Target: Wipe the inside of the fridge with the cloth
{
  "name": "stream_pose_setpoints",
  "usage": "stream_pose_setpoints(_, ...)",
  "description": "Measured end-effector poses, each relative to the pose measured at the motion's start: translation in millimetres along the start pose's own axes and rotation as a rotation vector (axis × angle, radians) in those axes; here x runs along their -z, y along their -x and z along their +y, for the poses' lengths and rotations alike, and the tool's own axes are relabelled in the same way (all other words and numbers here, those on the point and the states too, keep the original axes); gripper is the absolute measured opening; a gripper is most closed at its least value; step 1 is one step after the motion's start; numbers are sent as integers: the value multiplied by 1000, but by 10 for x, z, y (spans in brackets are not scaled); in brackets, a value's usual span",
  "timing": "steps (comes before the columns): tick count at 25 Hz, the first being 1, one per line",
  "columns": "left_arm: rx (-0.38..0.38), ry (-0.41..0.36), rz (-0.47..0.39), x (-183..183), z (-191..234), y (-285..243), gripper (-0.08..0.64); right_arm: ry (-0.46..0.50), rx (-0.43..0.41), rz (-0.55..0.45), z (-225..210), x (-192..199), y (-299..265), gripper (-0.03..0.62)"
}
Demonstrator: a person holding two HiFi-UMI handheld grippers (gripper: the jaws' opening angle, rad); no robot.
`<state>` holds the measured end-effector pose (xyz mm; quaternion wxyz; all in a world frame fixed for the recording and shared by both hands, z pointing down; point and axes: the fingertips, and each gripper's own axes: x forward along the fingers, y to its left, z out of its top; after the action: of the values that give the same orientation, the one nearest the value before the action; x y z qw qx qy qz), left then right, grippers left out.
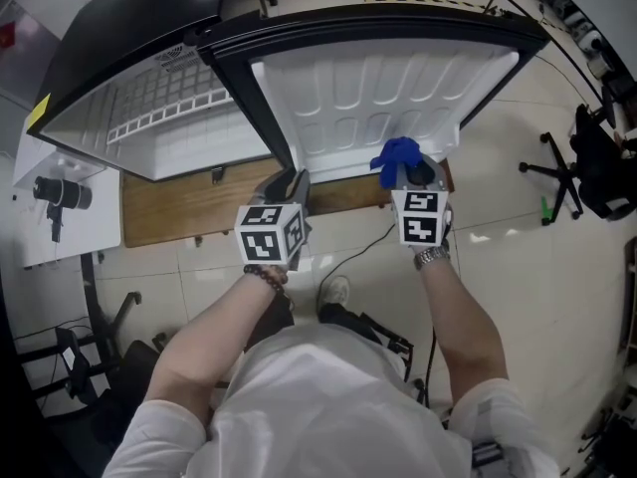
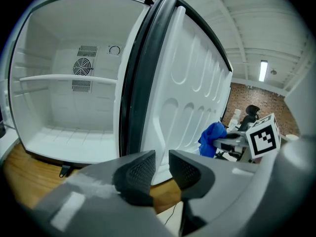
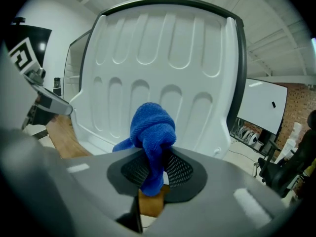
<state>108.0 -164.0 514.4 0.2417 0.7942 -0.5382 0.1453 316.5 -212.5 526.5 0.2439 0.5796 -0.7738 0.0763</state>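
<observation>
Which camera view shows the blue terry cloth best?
The right gripper view: the blue terry cloth sits large and central, bunched and pinched in the right claw. The head view shows only a small blue lump above that claw; the left gripper view shows it small, far right.

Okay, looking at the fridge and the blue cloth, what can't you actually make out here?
- Head view: whether the cloth touches the door; the bunched cloth covers that spot.
- Left gripper view: the right inner wall of the fridge, hidden behind the door's edge.
- Right gripper view: the cloth's lower end, tucked between the pads of the right claw.
</observation>
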Motion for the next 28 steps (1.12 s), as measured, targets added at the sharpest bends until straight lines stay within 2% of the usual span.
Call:
stream_pose_setpoints(9,60,74,41,195,-178,52,95,-18,83,27,-527,113,34,71)
stream_pose_setpoints(21,115,300,97,375,-291,-222,133,-16,105,35,-689,154,83,71)
stream_pose_setpoints(28,139,423,62,358,-260,-347,146,-23,96,19,-681,94,146,71)
